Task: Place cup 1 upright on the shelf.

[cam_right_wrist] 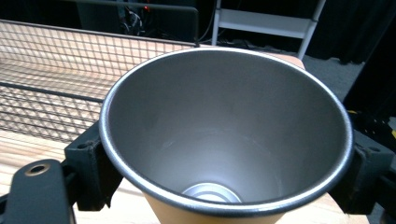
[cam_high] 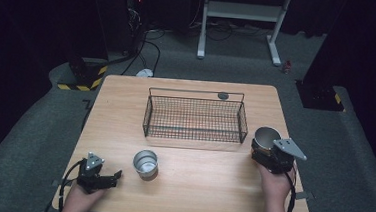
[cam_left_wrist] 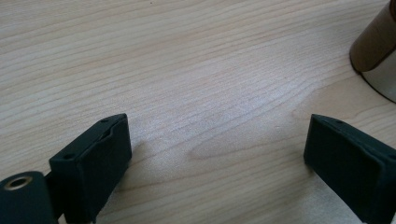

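Right gripper (cam_high: 268,150): jaws clamped on a steel cup (cam_right_wrist: 224,135), just right of the wire basket (cam_high: 195,117).
Left gripper (cam_high: 116,175): jaws wide apart, holding nothing, left of second cup (cam_high: 145,163).

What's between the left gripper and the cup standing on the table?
Nothing: bare wood. In the high view the left gripper points at the standing cup with just table between; the left gripper view shows open jaws over bare tabletop.

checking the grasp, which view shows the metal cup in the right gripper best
The right gripper view: the round steel cup sits large between the black jaws of the right gripper, shut on its sides, empty inside. The high view shows the cup small, beside the black wire basket. The left gripper view looks at bare wood.
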Tool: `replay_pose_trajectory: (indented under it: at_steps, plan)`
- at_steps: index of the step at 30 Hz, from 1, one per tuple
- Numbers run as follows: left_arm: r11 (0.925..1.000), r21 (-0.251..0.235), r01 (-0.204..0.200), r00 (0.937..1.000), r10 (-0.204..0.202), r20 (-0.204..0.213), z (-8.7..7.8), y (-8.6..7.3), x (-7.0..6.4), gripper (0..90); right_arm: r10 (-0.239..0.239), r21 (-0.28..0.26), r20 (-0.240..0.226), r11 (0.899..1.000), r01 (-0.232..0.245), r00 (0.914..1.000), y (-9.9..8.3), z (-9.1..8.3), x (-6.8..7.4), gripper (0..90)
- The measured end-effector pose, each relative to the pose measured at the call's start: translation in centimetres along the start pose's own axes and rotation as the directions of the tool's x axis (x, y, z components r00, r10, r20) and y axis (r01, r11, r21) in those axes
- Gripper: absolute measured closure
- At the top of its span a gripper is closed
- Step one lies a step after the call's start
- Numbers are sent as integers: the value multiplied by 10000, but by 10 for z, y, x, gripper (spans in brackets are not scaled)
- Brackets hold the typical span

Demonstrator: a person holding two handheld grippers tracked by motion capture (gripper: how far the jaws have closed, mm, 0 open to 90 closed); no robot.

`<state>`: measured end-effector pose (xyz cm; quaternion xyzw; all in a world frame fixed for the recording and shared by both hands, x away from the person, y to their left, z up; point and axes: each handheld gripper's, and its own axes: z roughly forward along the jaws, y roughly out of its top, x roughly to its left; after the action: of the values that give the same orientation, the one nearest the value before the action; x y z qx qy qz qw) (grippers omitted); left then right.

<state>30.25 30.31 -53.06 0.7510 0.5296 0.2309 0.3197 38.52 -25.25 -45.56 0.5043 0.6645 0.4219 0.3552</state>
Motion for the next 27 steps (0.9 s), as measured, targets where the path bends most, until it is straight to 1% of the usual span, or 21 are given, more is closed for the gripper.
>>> replay_pose_trajectory:
  at_steps: [5, 6, 7, 8, 9, 10, 11, 14, 16, 18, 19, 20, 21, 22, 24, 25, 26, 27]
  plan:
    - [10000, 11, 31, 10000, -31, 6, 0, 0, 0, 78, -53, -172, -269, 9998, 48, 9996, 8, -4, 11, 133]
    - [10000, 11, 31, 10000, -31, 6, 0, 0, 0, 78, -53, -172, -269, 9998, 48, 9996, 8, -4, 11, 133]
    - [10000, -15, 75, 10000, -75, 7, 1, 0, -1, 78, -138, -226, -403, 9997, 129, 9991, 11, -6, 16, 133]
    - [10000, -15, 75, 10000, -75, 7, 1, 0, -1, 77, -138, -226, -403, 9997, 129, 9991, 11, -6, 16, 133]
    - [10000, -3, 68, 10000, -68, 28, 1, 1, 0, 77, -345, -286, -396, 9990, 334, 9986, 14, -8, 21, 133]
    - [10000, 15, 84, 10000, -84, 52, 1, 1, 0, 77, -345, -286, -396, 9990, 334, 9986, 14, -8, 21, 133]
    - [10000, 10, 63, 10000, -63, 62, 1, 1, 0, 76, -385, -309, -462, 9988, 370, 9982, 16, -9, 24, 133]
    - [10000, 17, 14, 10000, -14, 61, 1, 1, 0, 75, -389, -367, -612, 9987, 367, 9974, 20, -10, 30, 133]
    - [10000, 14, 32, 10000, -32, 58, 1, 1, 0, 77, -283, -385, -748, 9989, 254, 9968, 23, -10, 34, 133]
    - [10000, 10, 65, 10000, -65, 53, 1, 1, 0, 77, -303, -386, -804, 9989, 273, 9963, 24, -10, 36, 133]
    - [10000, 8, 31, 10000, -31, 64, 1, 1, 0, 76, -338, -369, -871, 9988, 307, 9956, 28, -10, 40, 133]
    - [10000, 8, 31, 10000, -31, 64, 1, 1, 0, 77, -338, -369, -871, 9988, 307, 9956, 28, -10, 40, 133]
    - [10000, 31, -16, 10000, 16, 75, 1, 2, 1, 77, -206, -334, -1066, 9993, 172, 9941, 32, -8, 43, 133]
    - [10000, 31, -16, 10000, 16, 75, 1, 2, 1, 77, -136, -323, -1137, 9994, 100, 9934, 35, -7, 44, 133]
    - [10000, 76, 33, 10000, -33, 40, 1, 2, 1, 80, -177, -300, -1142, 9994, 144, 9933, 37, -6, 46, 133]
    - [9999, 140, 56, 10000, -56, -27, 0, 2, 0, 88, -174, -153, -1190, 9998, 157, 9927, 43, -2, 50, 134]
    - [9999, 140, 56, 10000, -56, -27, 0, 2, 0, 90, -174, -153, -1190, 9998, 157, 9927, 43, -2, 50, 134]
    - [9998, 171, 125, 9999, -125, -9, 0, 2, -1, 89, -164, -43, -1234, 9999, 160, 9922, 48, 1, 54, 133]
